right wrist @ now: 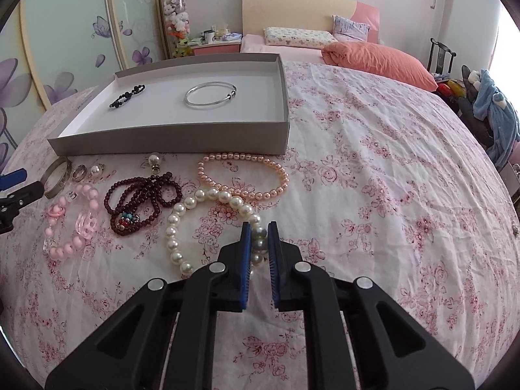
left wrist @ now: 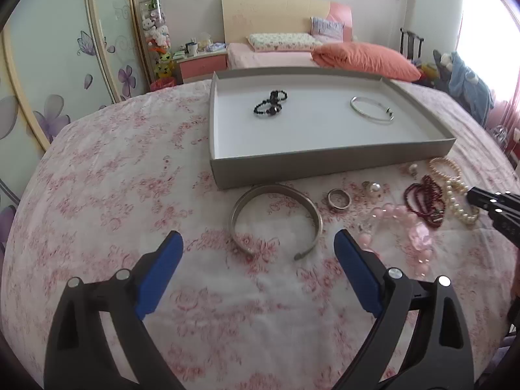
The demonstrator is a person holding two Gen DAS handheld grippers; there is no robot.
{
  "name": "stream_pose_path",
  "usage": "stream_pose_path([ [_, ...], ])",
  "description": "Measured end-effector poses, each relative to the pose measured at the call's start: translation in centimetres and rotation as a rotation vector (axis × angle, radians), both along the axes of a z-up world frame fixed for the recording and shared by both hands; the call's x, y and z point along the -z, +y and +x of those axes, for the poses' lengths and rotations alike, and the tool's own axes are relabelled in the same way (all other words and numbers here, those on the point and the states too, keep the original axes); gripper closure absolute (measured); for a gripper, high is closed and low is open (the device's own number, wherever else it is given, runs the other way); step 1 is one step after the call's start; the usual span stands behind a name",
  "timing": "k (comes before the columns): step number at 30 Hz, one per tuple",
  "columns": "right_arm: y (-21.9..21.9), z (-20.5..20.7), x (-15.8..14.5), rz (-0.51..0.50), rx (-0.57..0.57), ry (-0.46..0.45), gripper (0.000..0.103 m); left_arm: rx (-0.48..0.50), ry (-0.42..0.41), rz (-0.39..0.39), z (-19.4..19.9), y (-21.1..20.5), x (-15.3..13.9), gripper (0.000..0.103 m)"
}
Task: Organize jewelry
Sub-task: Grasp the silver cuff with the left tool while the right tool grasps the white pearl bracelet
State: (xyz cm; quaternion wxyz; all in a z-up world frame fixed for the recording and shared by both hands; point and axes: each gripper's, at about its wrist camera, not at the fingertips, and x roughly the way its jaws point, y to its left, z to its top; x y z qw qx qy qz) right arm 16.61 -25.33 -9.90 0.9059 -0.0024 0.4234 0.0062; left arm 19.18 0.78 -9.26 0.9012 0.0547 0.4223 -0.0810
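A grey tray on the bed holds a black bead bracelet and a thin silver bangle. My left gripper is open, just short of a wide silver cuff. My right gripper is shut on the white pearl bracelet, which lies on the bedspread. A pink bead bracelet, dark red beads and a peach pearl bracelet lie nearby.
A silver ring and pearl earrings lie in front of the tray. The floral bedspread stretches right. An orange pillow is at the head of the bed.
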Motion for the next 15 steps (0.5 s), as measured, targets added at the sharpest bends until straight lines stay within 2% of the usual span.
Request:
stream_pose_path([
  [7, -0.2, 0.0, 0.0, 0.013, 0.000, 0.001, 0.092, -0.012, 0.053, 0.044, 2.1, -0.8, 1.5, 0.011],
  [10, -0.3, 0.0, -0.1, 0.019, 0.002, 0.002, 0.091, -0.020, 0.056, 0.035, 2.5, -1.0, 1.6, 0.012],
  [15, -0.4, 0.3, -0.1, 0.030, 0.008, 0.003, 0.091, -0.031, 0.072, -0.003, 3.1, -1.2, 1.5, 0.020],
])
